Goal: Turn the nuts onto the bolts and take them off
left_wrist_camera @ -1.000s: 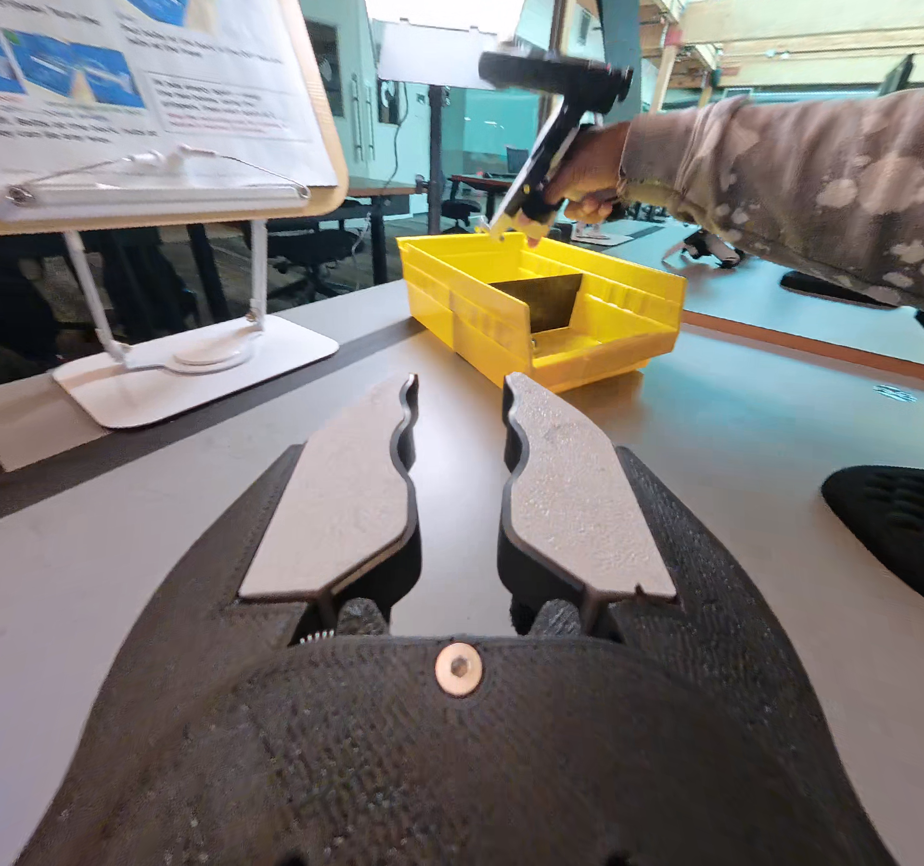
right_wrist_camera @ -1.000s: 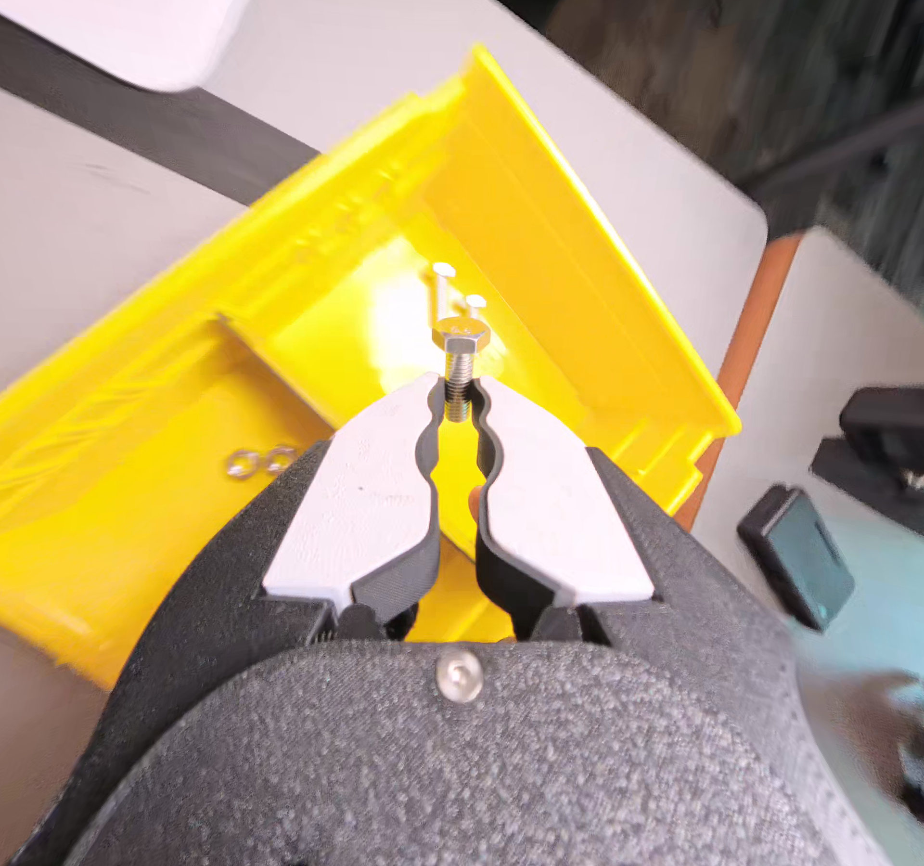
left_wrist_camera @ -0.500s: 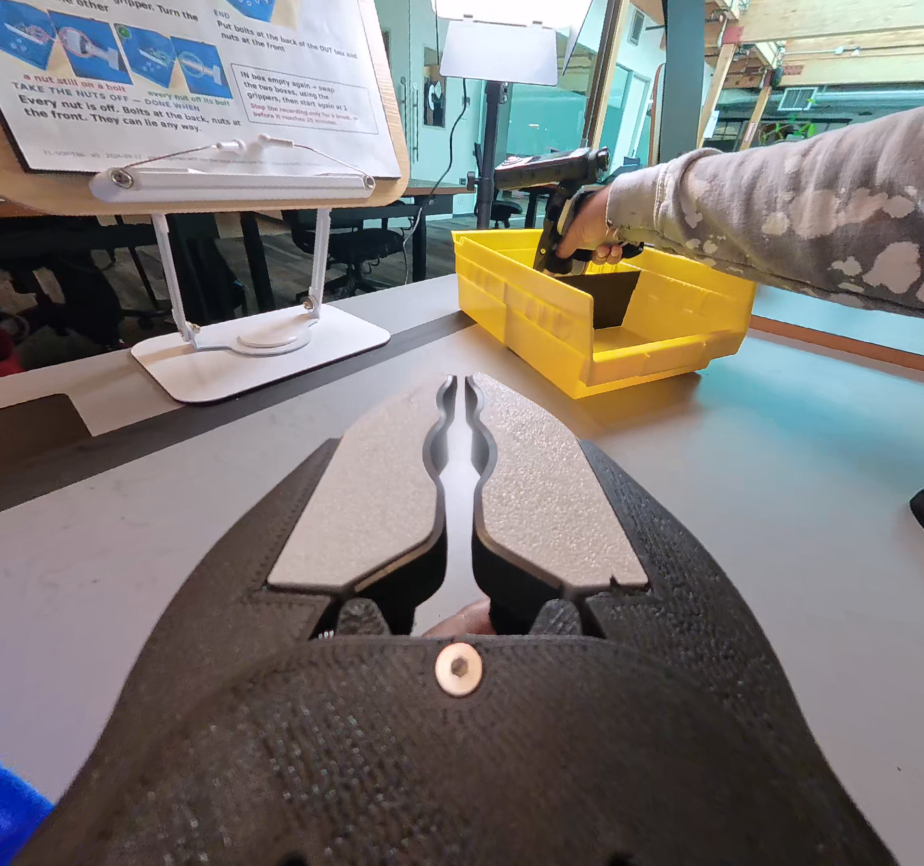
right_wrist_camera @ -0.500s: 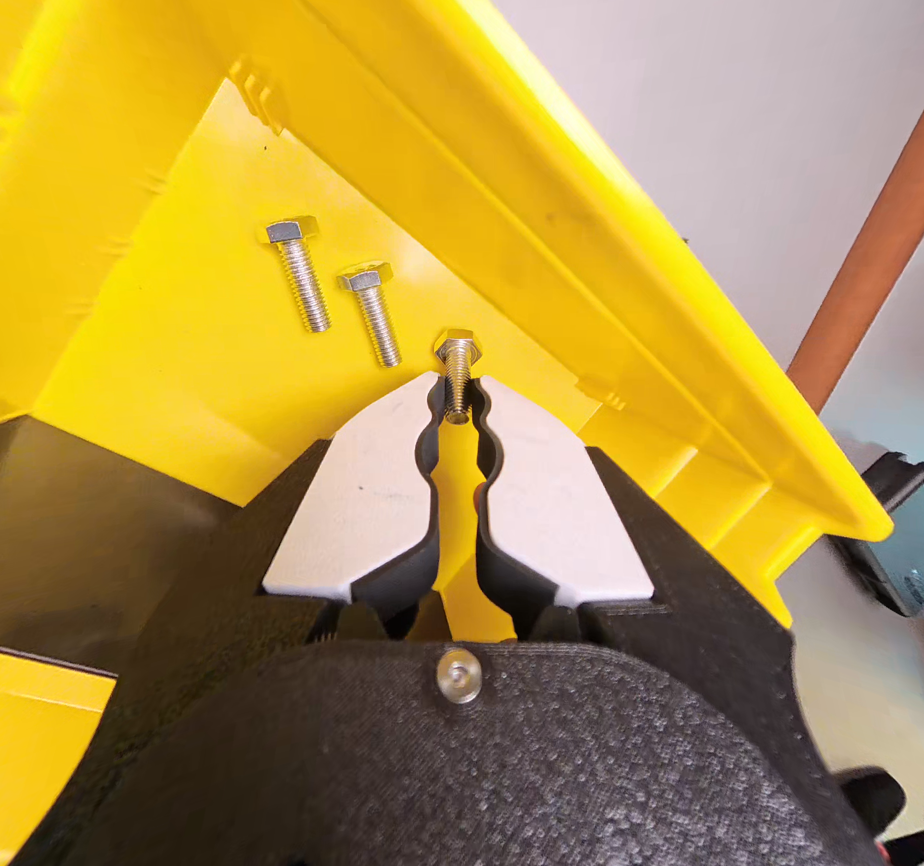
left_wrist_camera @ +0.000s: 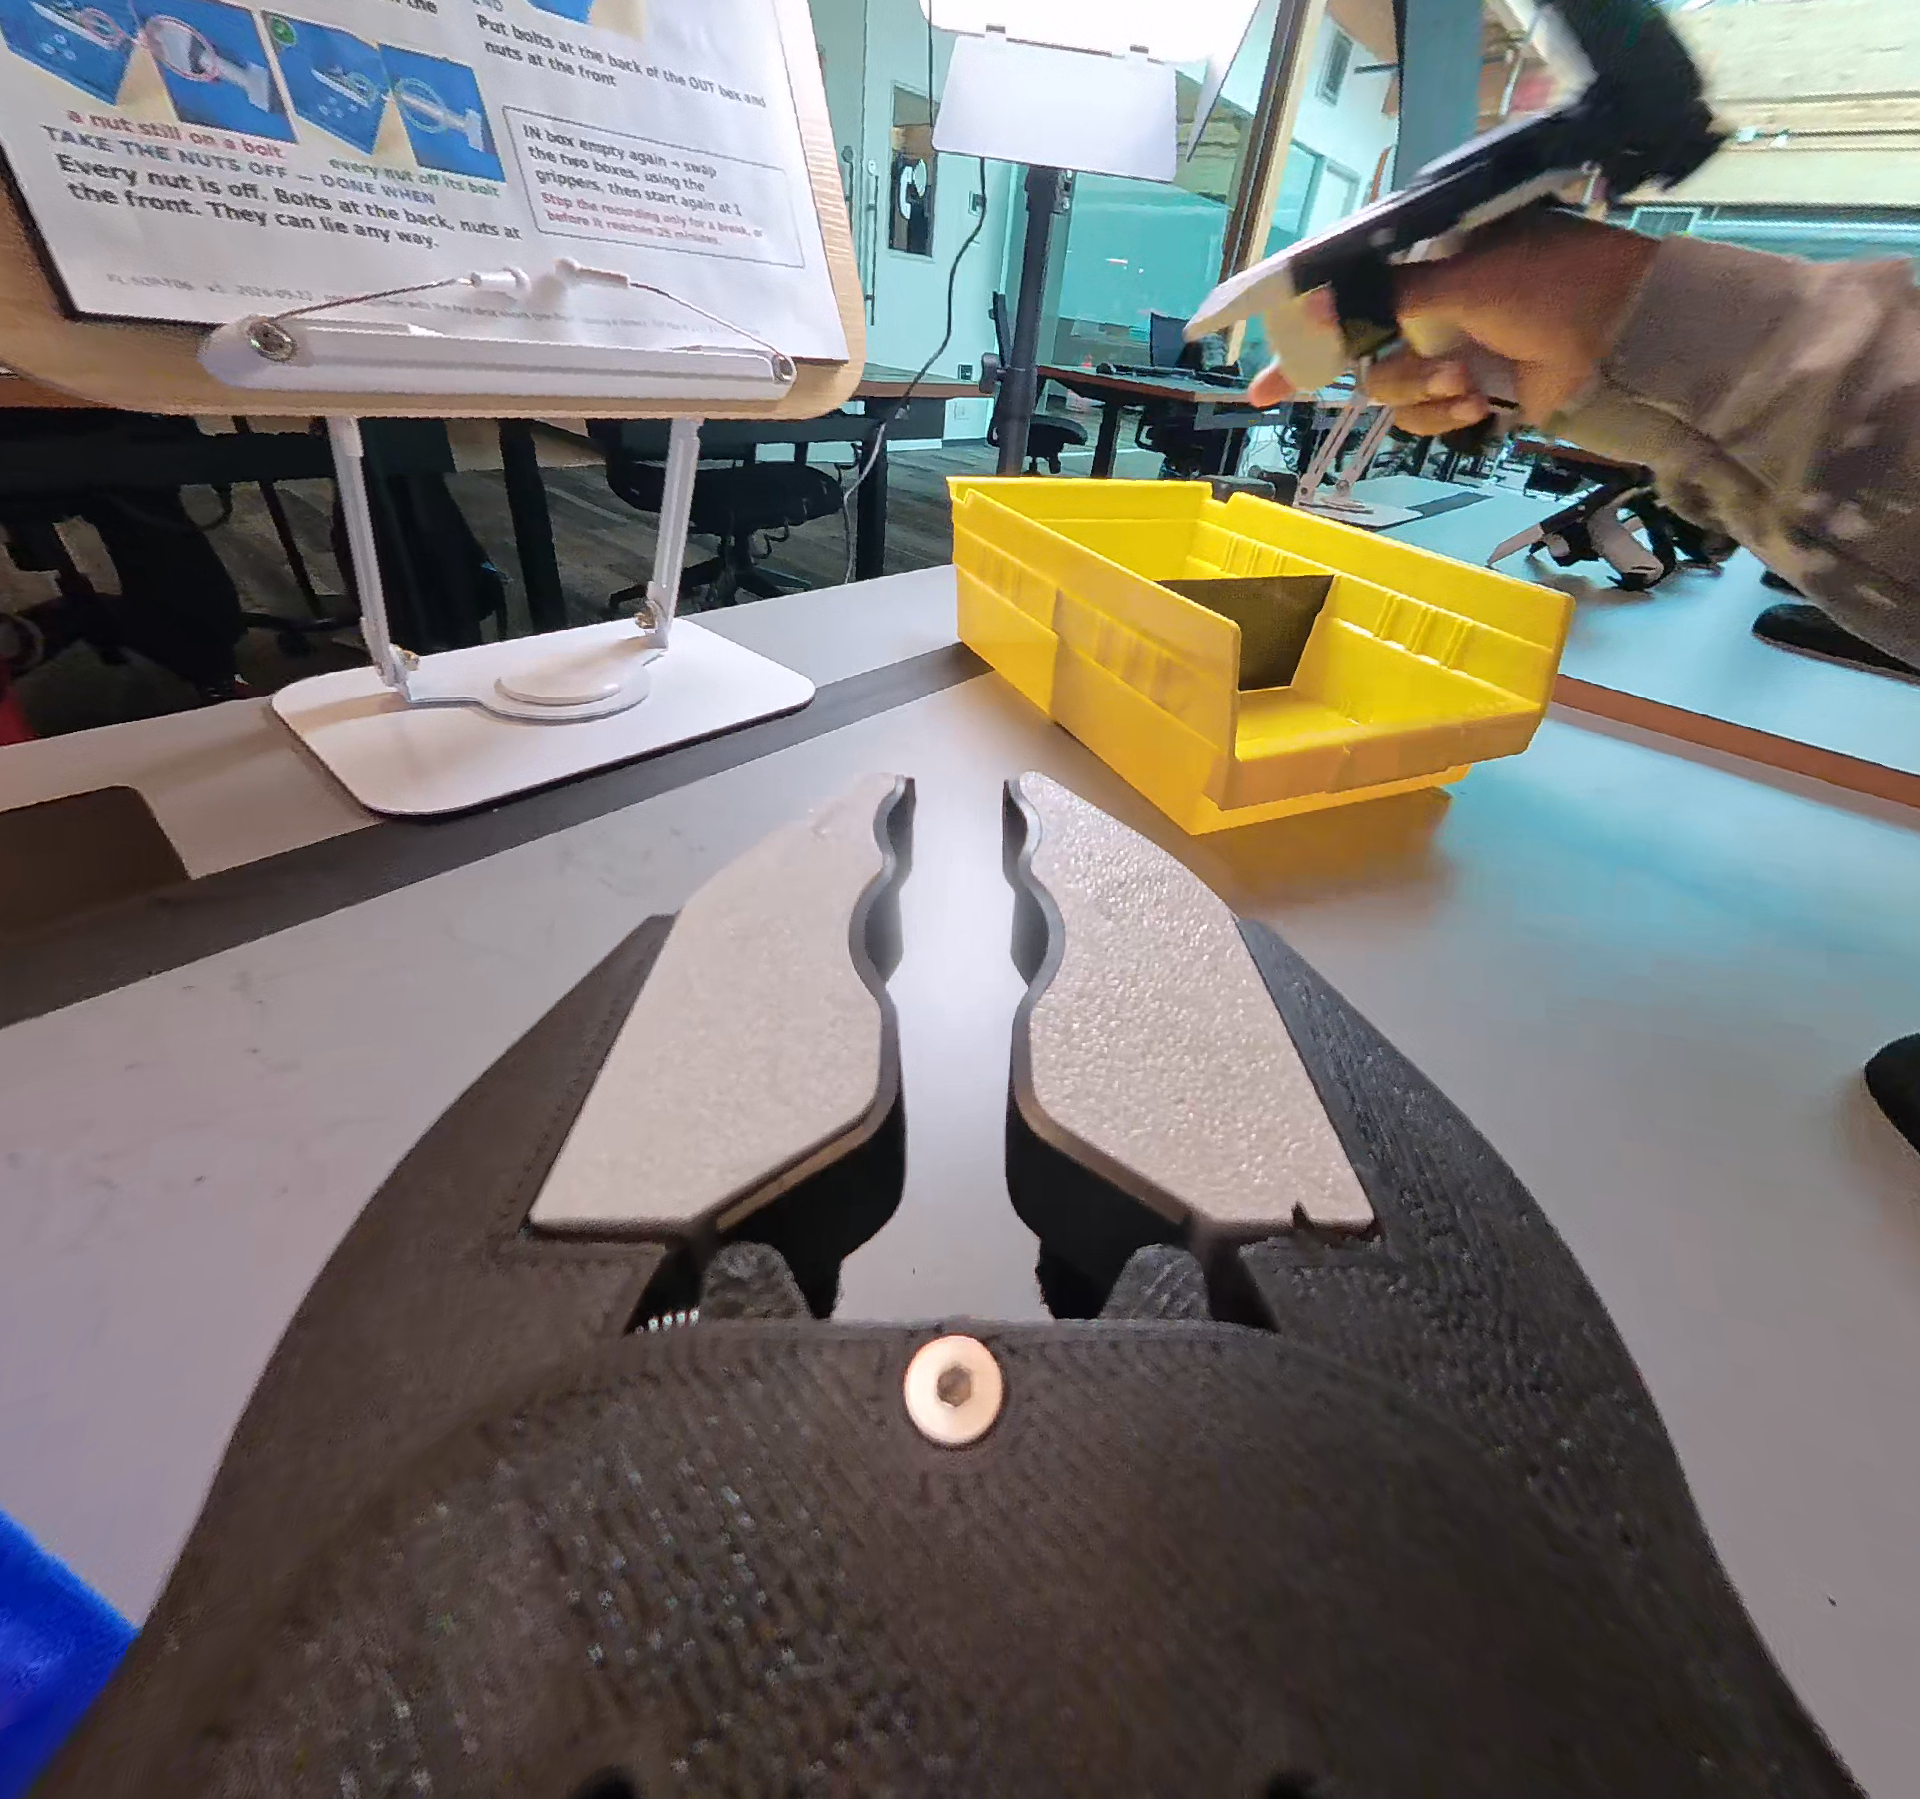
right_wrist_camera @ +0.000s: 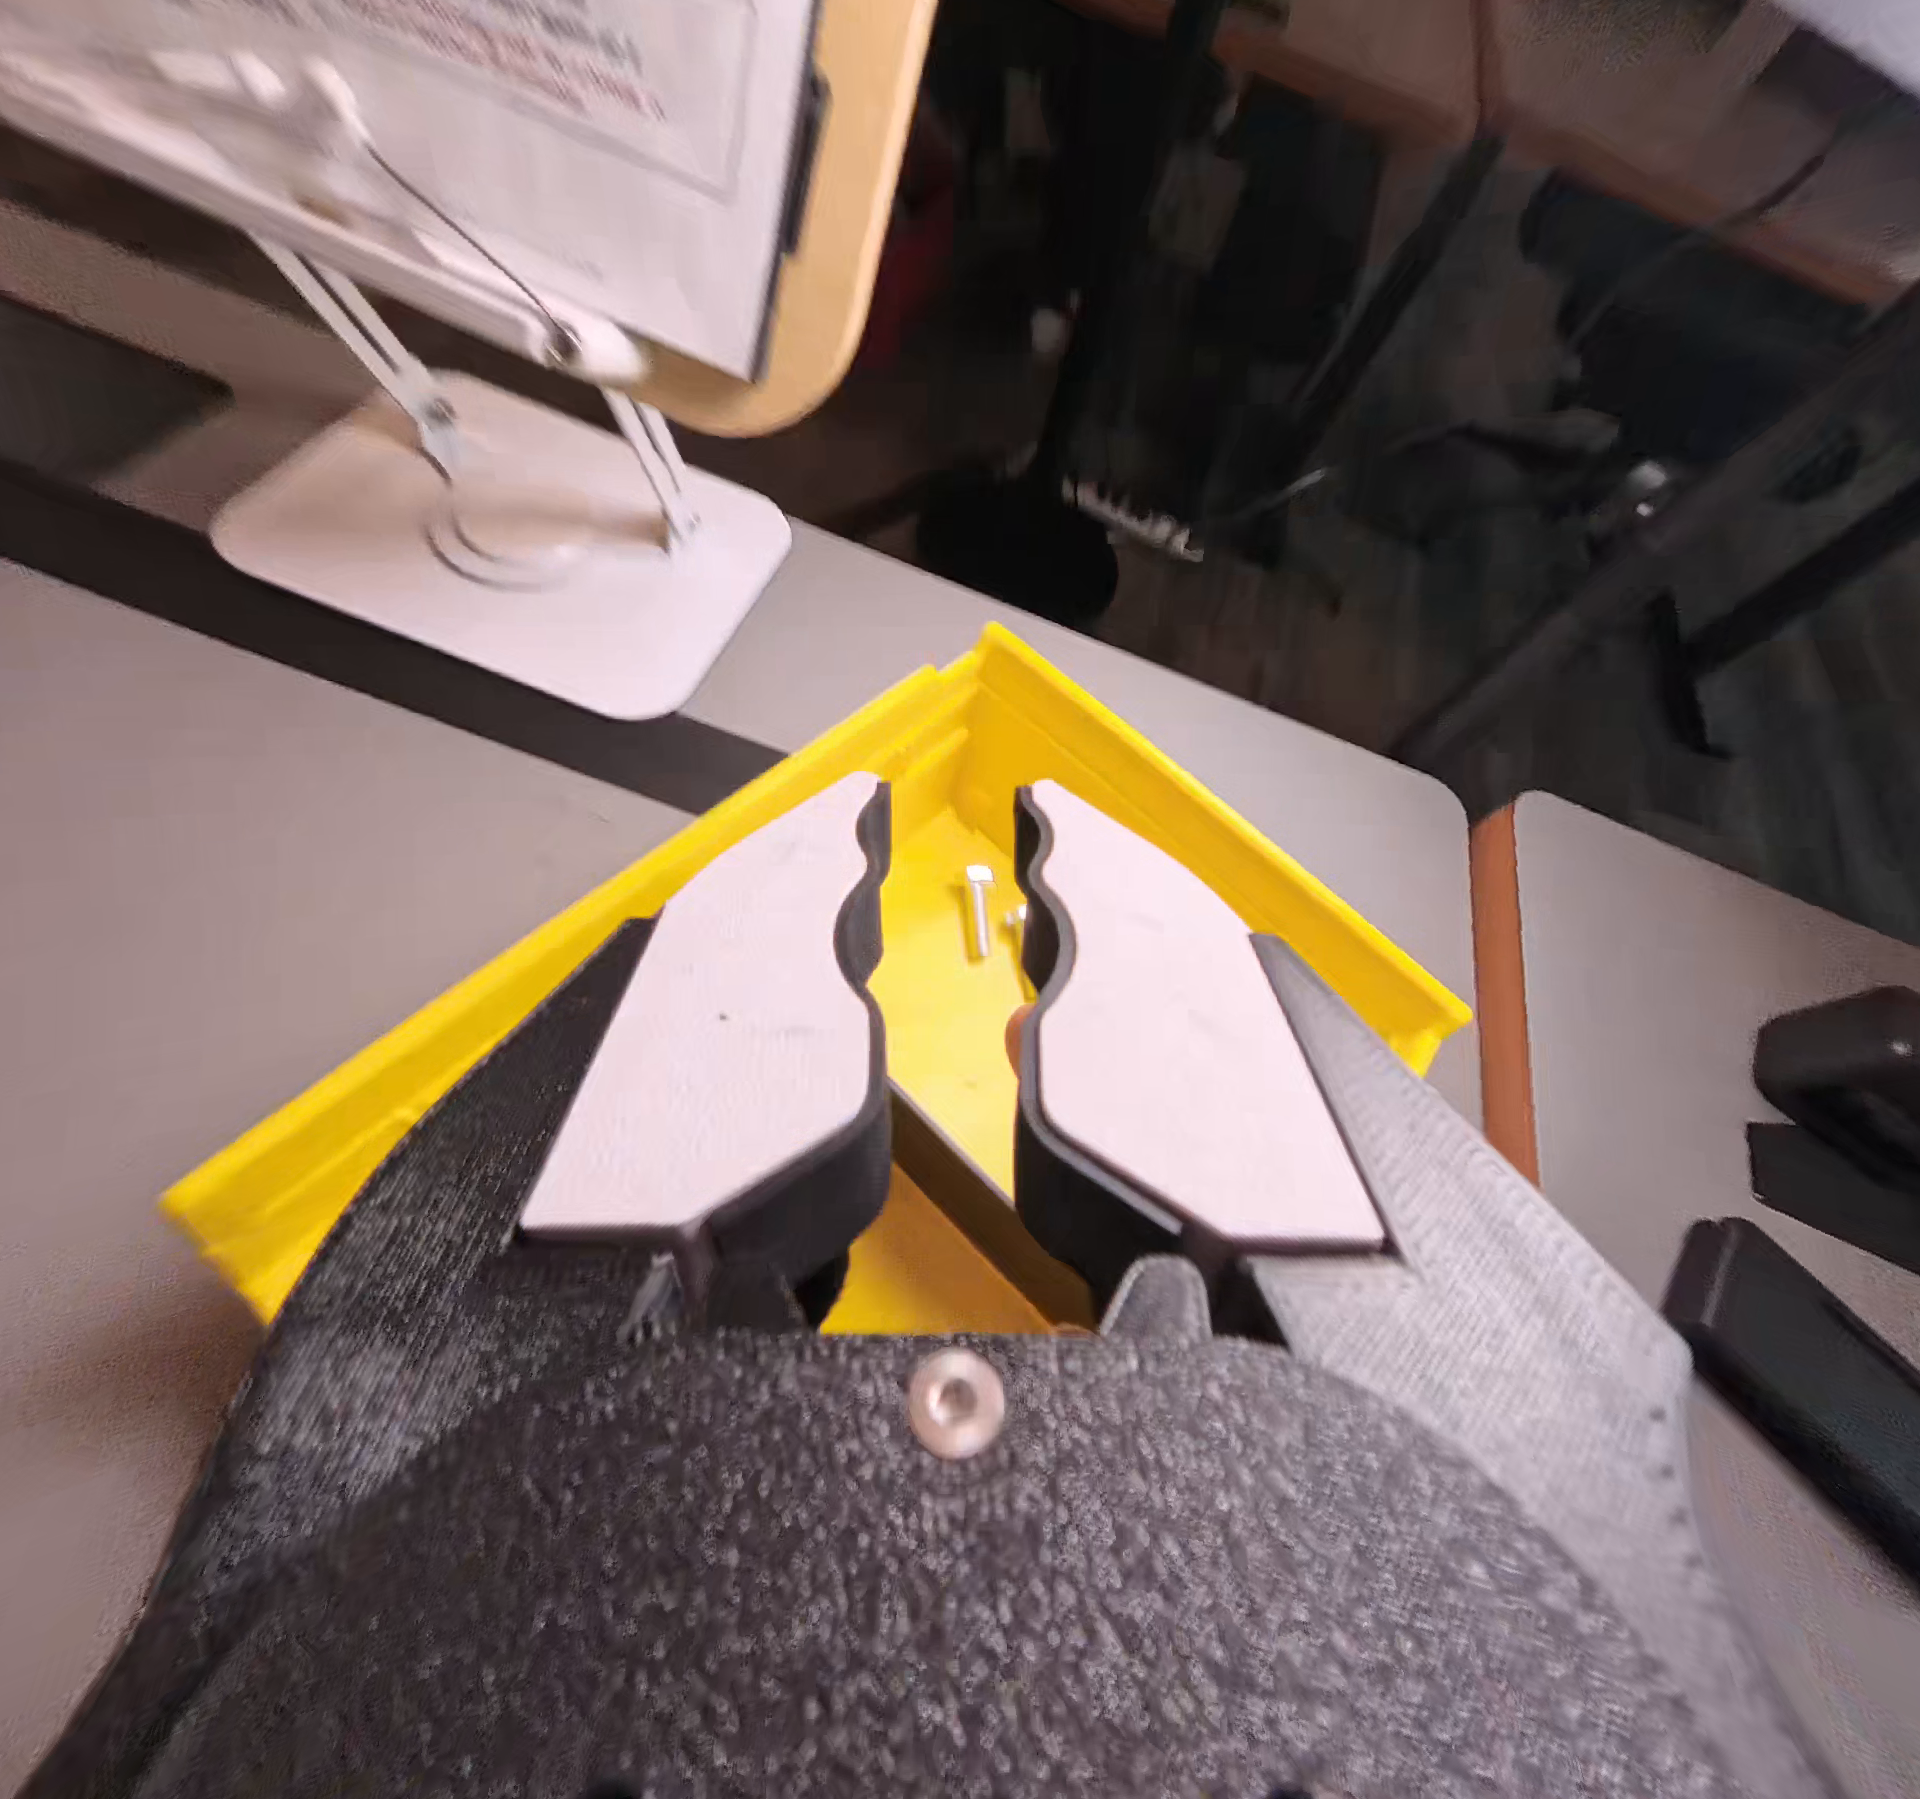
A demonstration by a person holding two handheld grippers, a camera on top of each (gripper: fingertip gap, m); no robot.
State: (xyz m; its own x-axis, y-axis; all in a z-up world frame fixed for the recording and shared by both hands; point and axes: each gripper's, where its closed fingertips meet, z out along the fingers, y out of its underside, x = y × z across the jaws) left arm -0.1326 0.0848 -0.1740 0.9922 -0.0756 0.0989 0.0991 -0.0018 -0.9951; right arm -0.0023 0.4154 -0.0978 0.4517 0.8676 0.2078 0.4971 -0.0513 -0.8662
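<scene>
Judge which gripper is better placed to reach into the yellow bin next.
Right. The right gripper hangs open directly over the yellow bin, bolts showing between its fingers; the left gripper sits open, low over the table, short of it.

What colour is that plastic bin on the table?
Bright yellow. The bin shows best in the left wrist view, with a black divider inside.

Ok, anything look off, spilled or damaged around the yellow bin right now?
Nothing stands out. The yellow bin sits flat and whole on the table, and the bolts lie inside its back section. Both the left gripper and the right gripper are open and empty.
</scene>
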